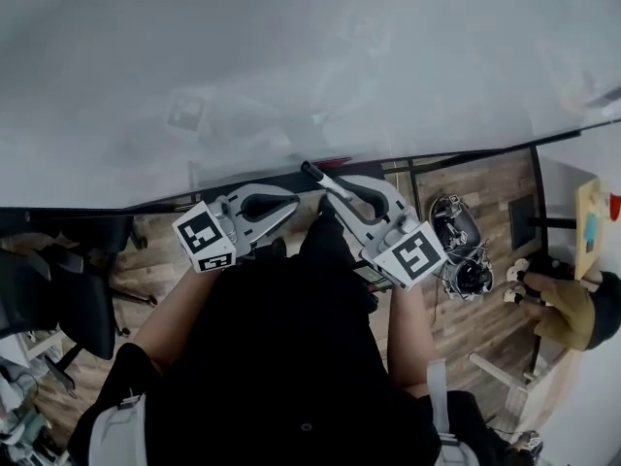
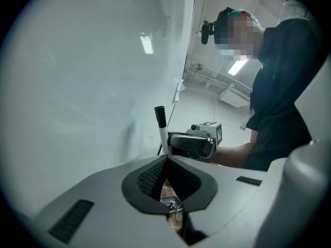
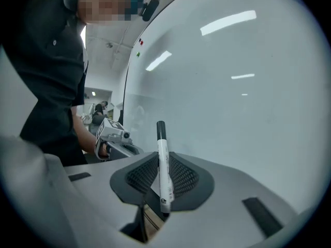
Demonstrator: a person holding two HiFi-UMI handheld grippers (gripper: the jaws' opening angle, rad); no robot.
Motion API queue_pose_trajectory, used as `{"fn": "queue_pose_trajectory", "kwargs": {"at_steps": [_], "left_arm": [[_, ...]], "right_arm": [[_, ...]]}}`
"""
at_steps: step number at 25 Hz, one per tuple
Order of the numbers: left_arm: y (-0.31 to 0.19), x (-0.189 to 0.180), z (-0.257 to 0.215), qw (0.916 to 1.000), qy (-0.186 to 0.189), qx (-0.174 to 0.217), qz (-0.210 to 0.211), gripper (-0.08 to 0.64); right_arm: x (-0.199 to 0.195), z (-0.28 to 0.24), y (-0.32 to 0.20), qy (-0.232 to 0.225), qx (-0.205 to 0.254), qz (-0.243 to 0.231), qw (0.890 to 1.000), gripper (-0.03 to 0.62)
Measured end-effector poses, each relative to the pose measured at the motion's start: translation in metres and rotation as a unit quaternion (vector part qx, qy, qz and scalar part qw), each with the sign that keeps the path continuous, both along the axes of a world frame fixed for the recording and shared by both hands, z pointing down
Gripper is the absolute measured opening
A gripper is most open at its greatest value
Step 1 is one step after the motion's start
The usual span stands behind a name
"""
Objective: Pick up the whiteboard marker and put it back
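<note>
The whiteboard marker (image 3: pixel 163 167), white with a black cap, stands upright between the pads of my right gripper (image 3: pixel 160 160), which is shut on it. Its capped end points up beside the whiteboard (image 3: pixel 232 87). In the left gripper view the marker (image 2: pixel 161 127) sticks up from the right gripper (image 2: pixel 192 143), close to the board. My left gripper (image 2: pixel 166 163) is shut with nothing between its pads. In the head view both grippers are held side by side in front of the person's body, the left gripper (image 1: pixel 287 208) and the right gripper (image 1: pixel 325 181), just below the whiteboard (image 1: pixel 291 66).
A black office chair (image 1: pixel 58 294) stands at the lower left on the wooden floor. A bundle of cables and gear (image 1: pixel 460 246) lies on the floor to the right. Another person (image 1: pixel 574 311) is at the right edge by a light table.
</note>
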State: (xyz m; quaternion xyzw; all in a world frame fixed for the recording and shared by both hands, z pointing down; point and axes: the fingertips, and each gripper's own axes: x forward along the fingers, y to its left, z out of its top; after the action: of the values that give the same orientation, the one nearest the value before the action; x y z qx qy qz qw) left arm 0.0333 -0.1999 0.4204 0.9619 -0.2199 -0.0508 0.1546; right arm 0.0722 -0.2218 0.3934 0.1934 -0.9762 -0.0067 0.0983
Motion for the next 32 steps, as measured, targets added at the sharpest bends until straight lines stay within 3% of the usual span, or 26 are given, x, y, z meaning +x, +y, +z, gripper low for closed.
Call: {"fn": "queue_pose_trajectory", "kwargs": {"at_steps": [12, 32], "left_arm": [[0.0, 0.023, -0.023, 0.9977, -0.008, 0.018, 0.065, 0.012], [0.01, 0.033, -0.034, 0.9967, 0.006, 0.028, 0.076, 0.012]], "right_arm": [[0.046, -0.018, 0.022, -0.099, -0.024, 0.075, 0.992, 0.073], [0.074, -0.03, 0.036, -0.212, -0.07, 0.082, 0.971, 0.072]]}}
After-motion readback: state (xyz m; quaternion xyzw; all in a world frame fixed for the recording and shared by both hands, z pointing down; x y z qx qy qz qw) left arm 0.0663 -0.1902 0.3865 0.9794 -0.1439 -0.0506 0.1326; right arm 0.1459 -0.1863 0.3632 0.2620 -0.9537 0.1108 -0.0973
